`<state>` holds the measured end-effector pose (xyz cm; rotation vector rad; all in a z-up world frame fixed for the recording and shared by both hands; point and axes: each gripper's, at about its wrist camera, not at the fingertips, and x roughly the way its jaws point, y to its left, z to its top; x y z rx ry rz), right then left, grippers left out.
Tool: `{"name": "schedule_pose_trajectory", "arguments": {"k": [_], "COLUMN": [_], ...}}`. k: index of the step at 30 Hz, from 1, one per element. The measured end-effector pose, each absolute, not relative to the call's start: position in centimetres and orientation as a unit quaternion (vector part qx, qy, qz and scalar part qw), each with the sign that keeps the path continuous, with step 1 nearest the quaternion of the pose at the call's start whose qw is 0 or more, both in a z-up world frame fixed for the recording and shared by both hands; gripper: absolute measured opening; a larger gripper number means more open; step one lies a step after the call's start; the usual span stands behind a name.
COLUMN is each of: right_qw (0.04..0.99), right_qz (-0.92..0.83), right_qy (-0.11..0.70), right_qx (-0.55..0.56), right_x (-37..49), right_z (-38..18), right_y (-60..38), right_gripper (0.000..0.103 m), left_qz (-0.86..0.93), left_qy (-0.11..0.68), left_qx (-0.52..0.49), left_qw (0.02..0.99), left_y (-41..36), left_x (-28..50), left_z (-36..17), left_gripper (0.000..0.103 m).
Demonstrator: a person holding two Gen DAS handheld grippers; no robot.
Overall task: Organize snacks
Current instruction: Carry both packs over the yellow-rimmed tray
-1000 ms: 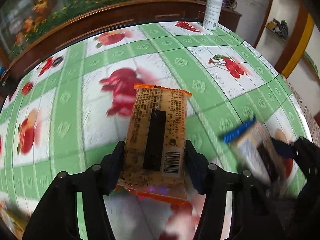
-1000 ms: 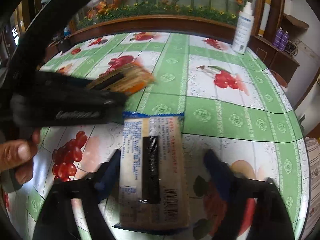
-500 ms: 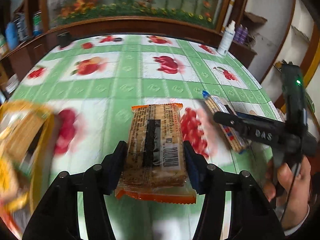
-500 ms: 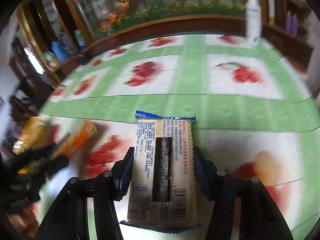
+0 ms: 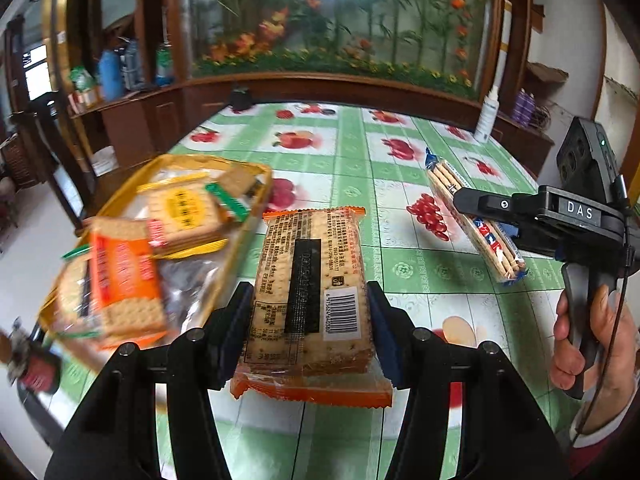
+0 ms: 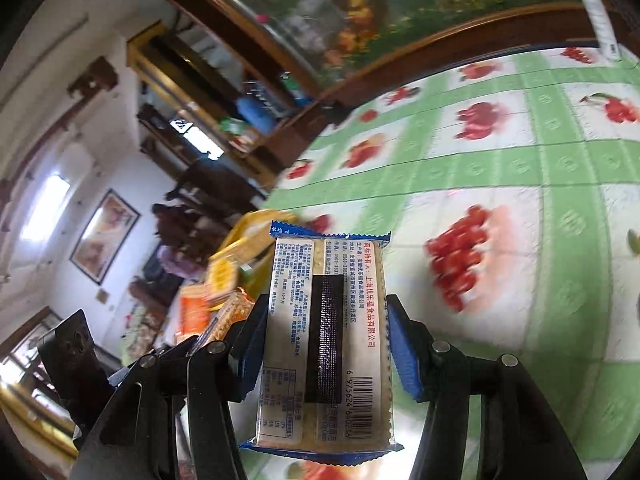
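Crackers fill both your grippers: your left gripper [image 5: 306,320] clamps the orange-edged cracker packet [image 5: 310,296] beside the yellow snack tray [image 5: 256,184]; your right gripper [image 6: 326,344] grips the blue-edged cracker packet [image 6: 326,344] above the green fruit-print tablecloth [image 6: 520,168].

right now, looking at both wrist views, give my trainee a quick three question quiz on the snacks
1. True or false: the left gripper holds an orange-edged cracker pack between its fingers.
2. Which wrapper edge colour has the pack in the right gripper? A green, B blue, C red
3. Fill in: the yellow tray of snack packs sits to the ____ of the left gripper's pack in the left wrist view.

Key: 1 true; 2 B; 3 left
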<state>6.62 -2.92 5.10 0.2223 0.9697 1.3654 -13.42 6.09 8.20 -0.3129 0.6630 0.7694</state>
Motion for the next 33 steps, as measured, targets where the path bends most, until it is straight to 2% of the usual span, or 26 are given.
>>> {"name": "schedule_pose_trajectory", "arguments": {"k": [8,21,33], "right_qw": [0.62,0.58,0.542], "right_qz": [0.655,0.677,0.707], "right_qy": [0.418,0.429,0.437], "right_qx": [0.108,0.145,0.123], "right_x": [4.2,2.2,-2.5], "right_z": [6.1,6.0,7.6], "right_y": [-2.7,-0.4,4.3], "right_gripper": [0.056,0.056,0.056], "left_qz": [0.416,0.452,0.481], "left_qy": [0.295,0.271,0.259], "left_qx": [-0.139,-0.127,-0.147], "left_qw": [0.849,0.84,0.824], "left_y": [5.3,8.7,10.9], "left_x": [-15.9,-20.2,-23.0], "left_z": [9.2,10.9,11.2], "left_gripper": [0.054,0.054,0.054]}}
